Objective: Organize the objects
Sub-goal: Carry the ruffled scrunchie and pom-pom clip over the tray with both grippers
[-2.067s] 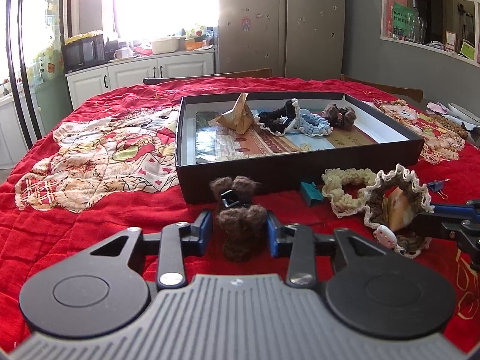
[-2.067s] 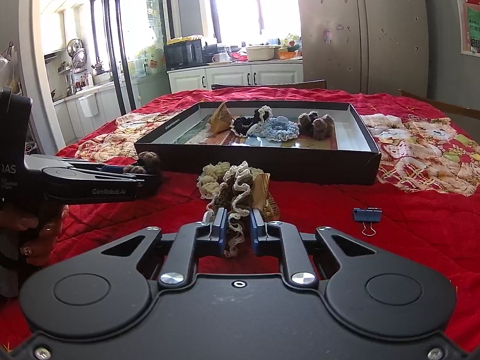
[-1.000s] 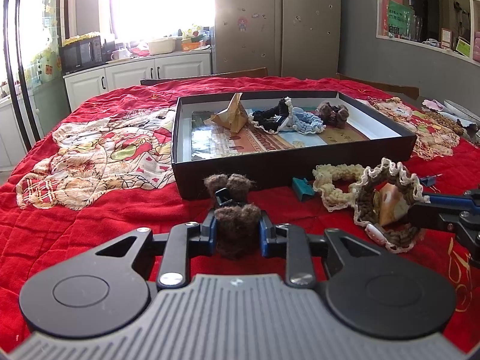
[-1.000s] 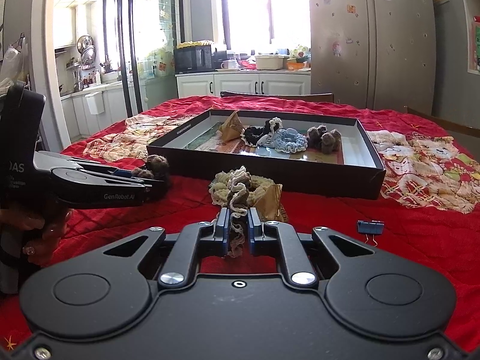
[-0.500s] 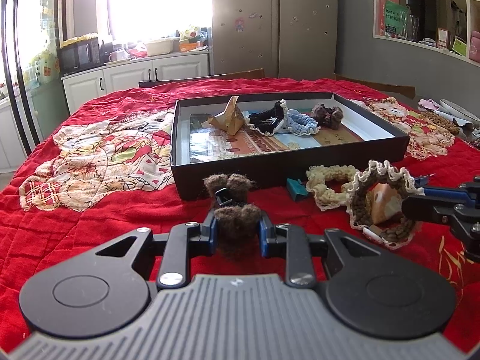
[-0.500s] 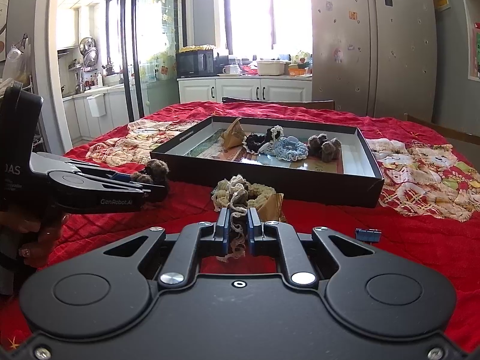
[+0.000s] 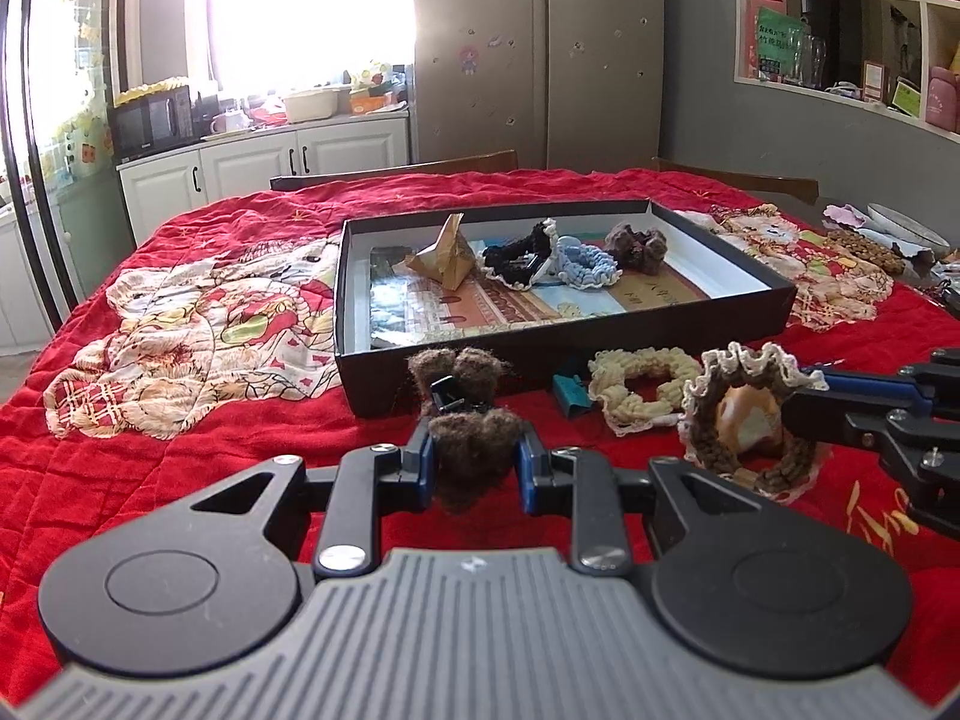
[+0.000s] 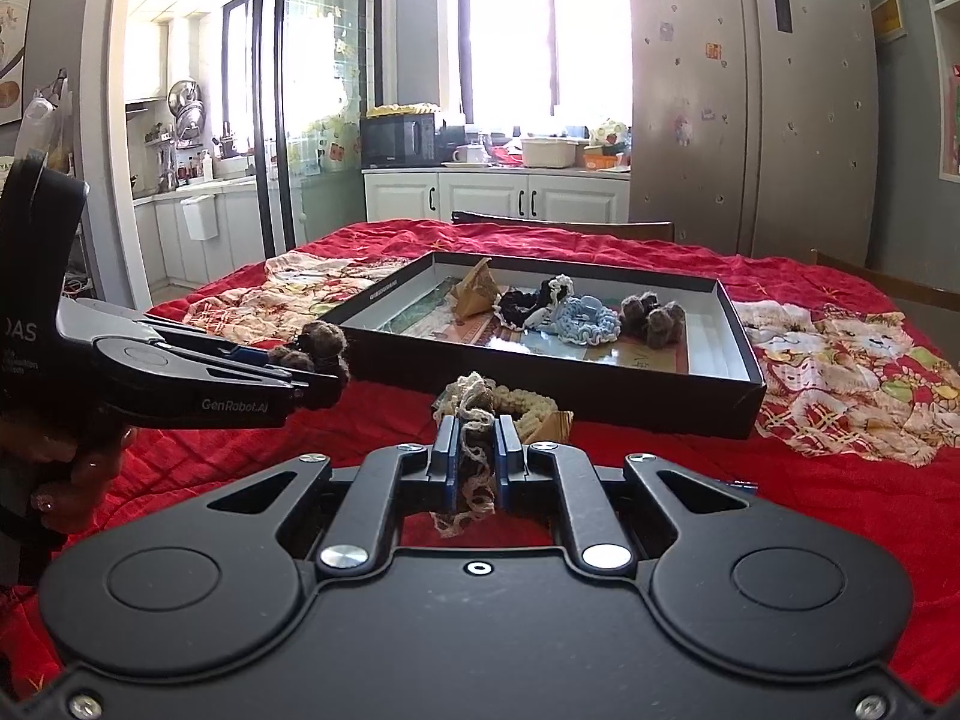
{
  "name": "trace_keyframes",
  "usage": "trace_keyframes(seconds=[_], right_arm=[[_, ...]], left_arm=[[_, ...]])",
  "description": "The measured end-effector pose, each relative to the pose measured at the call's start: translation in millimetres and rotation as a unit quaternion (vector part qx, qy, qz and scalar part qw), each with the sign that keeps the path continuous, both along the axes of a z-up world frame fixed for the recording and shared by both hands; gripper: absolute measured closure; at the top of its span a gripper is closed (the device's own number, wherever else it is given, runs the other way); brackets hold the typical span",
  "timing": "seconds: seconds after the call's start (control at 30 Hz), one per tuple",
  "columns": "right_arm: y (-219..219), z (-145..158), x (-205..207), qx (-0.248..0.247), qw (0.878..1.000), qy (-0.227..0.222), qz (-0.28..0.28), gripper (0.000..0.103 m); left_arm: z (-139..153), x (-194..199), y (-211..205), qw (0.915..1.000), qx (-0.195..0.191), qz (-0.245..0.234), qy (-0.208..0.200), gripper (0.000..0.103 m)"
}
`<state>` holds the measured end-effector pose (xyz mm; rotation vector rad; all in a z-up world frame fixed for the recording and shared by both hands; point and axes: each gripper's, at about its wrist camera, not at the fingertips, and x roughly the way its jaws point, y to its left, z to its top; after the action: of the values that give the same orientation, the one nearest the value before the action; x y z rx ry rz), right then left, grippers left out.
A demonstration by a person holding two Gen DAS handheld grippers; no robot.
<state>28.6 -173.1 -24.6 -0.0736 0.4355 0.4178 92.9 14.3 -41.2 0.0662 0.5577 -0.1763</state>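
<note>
A fuzzy brown hair tie (image 7: 474, 444) is clamped between the pads of the left gripper (image 7: 474, 468), held above the red quilt (image 7: 180, 450) just in front of the black box (image 7: 780, 294). A lace-edged brown scrunchie (image 8: 474, 456) is pinched in the tightly closed right gripper (image 8: 475, 471). A cream scrunchie (image 7: 642, 381) lies beside the box.

"GenRobot.AI" in pale letters along the left tool (image 8: 312, 381); "DAS" higher on its body.
</note>
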Motion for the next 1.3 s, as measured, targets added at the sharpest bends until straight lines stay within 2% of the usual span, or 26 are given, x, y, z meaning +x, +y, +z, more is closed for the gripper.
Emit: trace_keyframes(seconds=[0.8, 1.3], right_arm=[[-6.7, 27.8, -10.9, 0.009, 0.999, -0.038, 0.004, 0.091], [-13.7, 53.9, -8.5, 0.010, 0.997, -0.071, -0.008, 0.091]], left_arm=[[22.0, -11.9, -4.3, 0.9997, -0.006, -0.010, -0.020, 0.073], [46.9, -12.5, -9.8, 0.9985, -0.008, -0.016, -0.052, 0.073]])
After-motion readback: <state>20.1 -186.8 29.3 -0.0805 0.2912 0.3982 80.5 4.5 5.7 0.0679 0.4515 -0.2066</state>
